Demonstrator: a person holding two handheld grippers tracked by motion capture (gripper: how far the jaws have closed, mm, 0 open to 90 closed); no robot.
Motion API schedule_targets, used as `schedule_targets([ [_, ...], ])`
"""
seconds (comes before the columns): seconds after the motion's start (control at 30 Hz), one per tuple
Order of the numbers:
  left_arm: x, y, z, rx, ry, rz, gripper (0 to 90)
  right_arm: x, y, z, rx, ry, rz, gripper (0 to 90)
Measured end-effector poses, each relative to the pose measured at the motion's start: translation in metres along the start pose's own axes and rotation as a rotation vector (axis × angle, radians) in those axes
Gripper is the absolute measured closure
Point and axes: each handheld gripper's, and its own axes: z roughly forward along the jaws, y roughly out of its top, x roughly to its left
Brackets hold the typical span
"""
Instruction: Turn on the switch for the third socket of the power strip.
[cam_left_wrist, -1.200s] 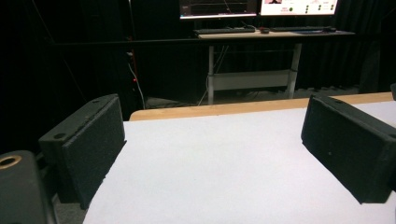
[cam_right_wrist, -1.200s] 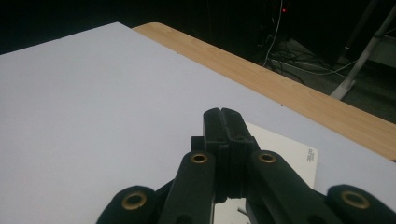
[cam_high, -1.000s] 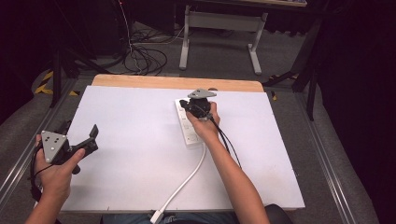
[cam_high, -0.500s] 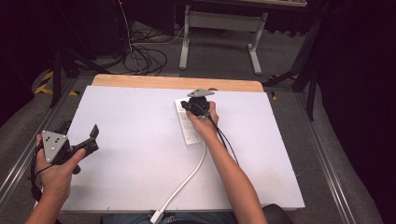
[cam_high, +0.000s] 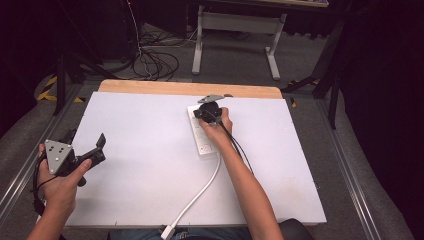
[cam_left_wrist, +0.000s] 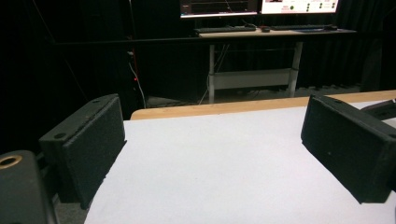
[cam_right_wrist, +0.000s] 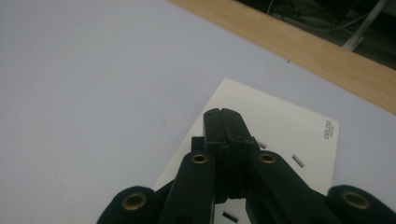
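The white power strip (cam_high: 201, 132) lies near the far edge of the table (cam_high: 150, 200), its cord trailing toward the person. The right tool (cam_right_wrist: 223, 113) is over the strip's far end — jaws pressed together, nothing between them. The left tool (cam_high: 85, 150) hovers at the table's left edge — jaws wide apart, empty.

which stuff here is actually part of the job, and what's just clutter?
In the job:
- white power strip with its white cable
- right tongs, shut, tips over the strip's far end
- left tongs, open, idle

Just around:
- cables on the floor
- desk frame
- monitors
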Motion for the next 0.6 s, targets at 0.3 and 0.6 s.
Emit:
schedule_targets([
  [0.3,0.001,0.0,-0.002,-0.003,0.0,-0.002,6.9,0.009,0.015,0.006,0.072,-0.023,-0.043,90.0],
  [0.6,0.0,0.0,0.0,-0.001,-0.002,0.003,6.9,0.005,0.012,0.008,0.079,-0.014,-0.018,90.0],
])
